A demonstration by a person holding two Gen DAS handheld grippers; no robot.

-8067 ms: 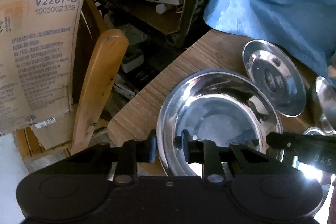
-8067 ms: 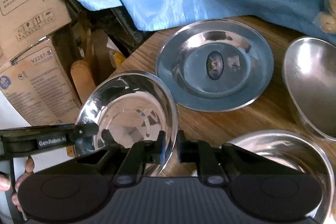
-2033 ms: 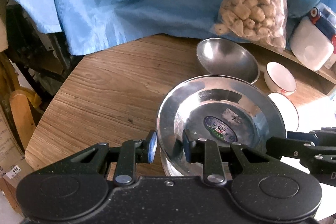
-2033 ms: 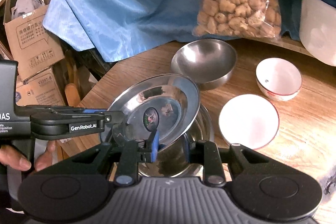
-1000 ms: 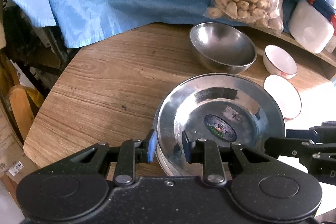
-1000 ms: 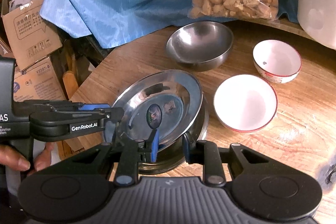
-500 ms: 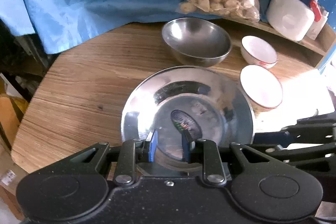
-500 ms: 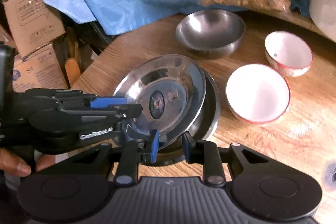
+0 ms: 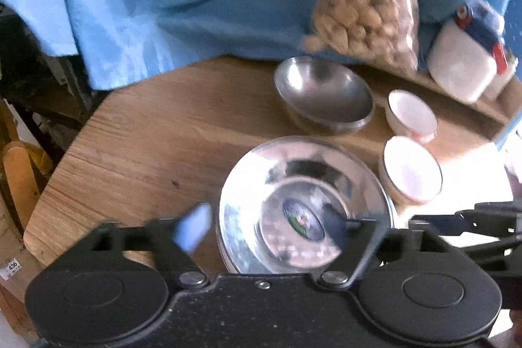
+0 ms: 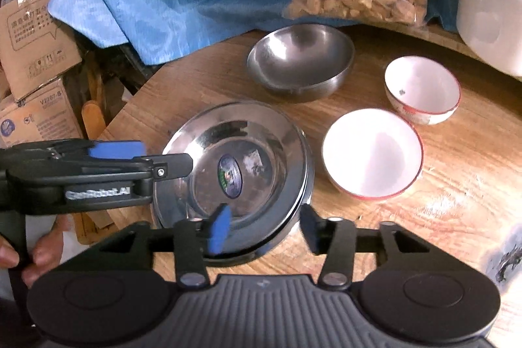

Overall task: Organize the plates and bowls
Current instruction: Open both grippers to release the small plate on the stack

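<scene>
Both claws, left (image 9: 280,225) and right (image 10: 264,229), have just been opening around the stacked steel plates (image 10: 241,165), gripping nothing.

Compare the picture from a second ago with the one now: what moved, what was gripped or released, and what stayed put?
Both grippers let go. The left gripper and right gripper have just been opening; their pads no longer press the steel plate's rim, and it lies nested on the plate stack. Unchanged: the steel bowl and two white bowls on the table.
</scene>
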